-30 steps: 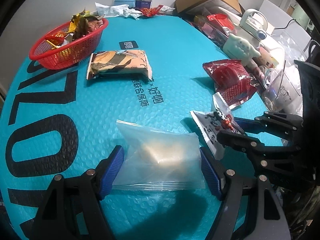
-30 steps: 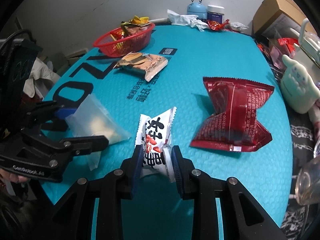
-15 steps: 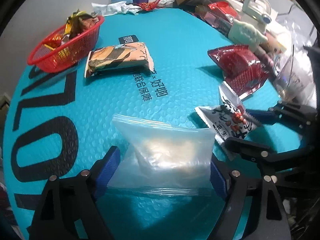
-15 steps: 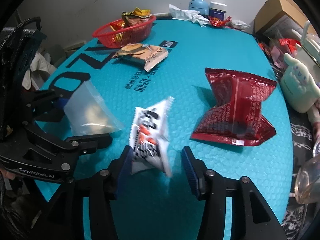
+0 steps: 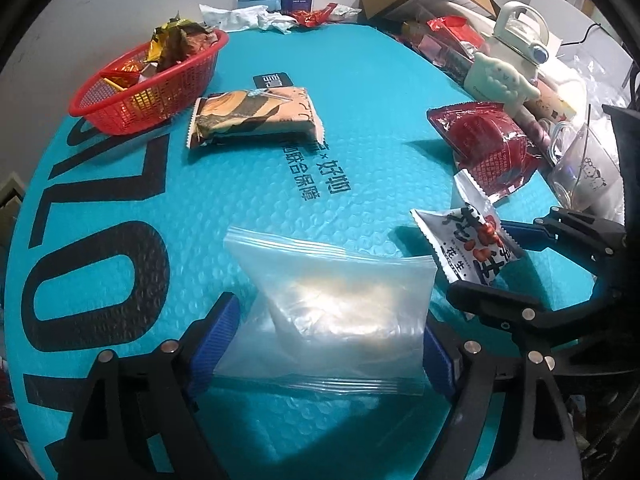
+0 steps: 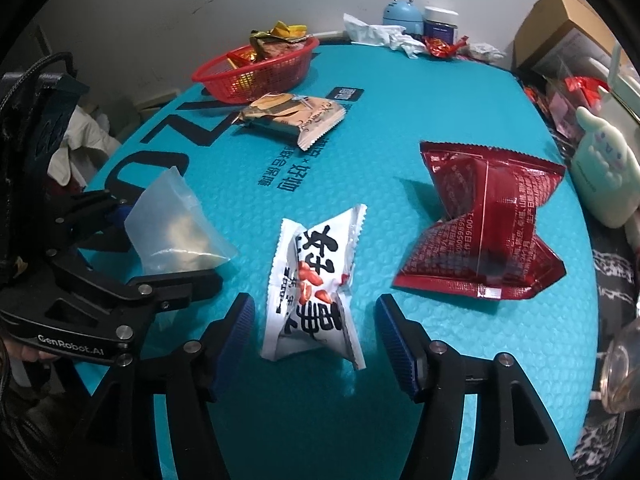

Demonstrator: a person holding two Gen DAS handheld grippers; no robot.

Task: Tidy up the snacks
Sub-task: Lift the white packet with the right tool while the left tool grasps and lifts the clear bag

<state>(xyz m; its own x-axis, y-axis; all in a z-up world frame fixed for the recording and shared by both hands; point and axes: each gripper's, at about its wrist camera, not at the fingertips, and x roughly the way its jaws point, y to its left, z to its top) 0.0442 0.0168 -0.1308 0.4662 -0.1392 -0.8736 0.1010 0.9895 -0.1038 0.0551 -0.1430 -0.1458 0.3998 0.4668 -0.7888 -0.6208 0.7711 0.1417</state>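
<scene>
2 grippers over teal mat, right gripper [image 6: 314, 334] fingers just opening — white peanut packet [image 6: 316, 292] loose between, left gripper [image 5: 326, 342] fingers wide around clear bag [image 5: 336, 304]

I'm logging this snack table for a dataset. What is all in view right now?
Basket: one, red, far left, holding wrapped snacks.
Biscuit pack: one, brown and cream, beside the basket.
Red pouch: one, dark red, right side of the mat.
Peanut packet: one, white with black print, lying between the right tool's open jaws, untouched.
Clear bag: one, translucent, between the left tool's jaws.
Mat: one, teal.
Left tool: black, blue pads.
Right tool: black, jaws just opening.
</scene>
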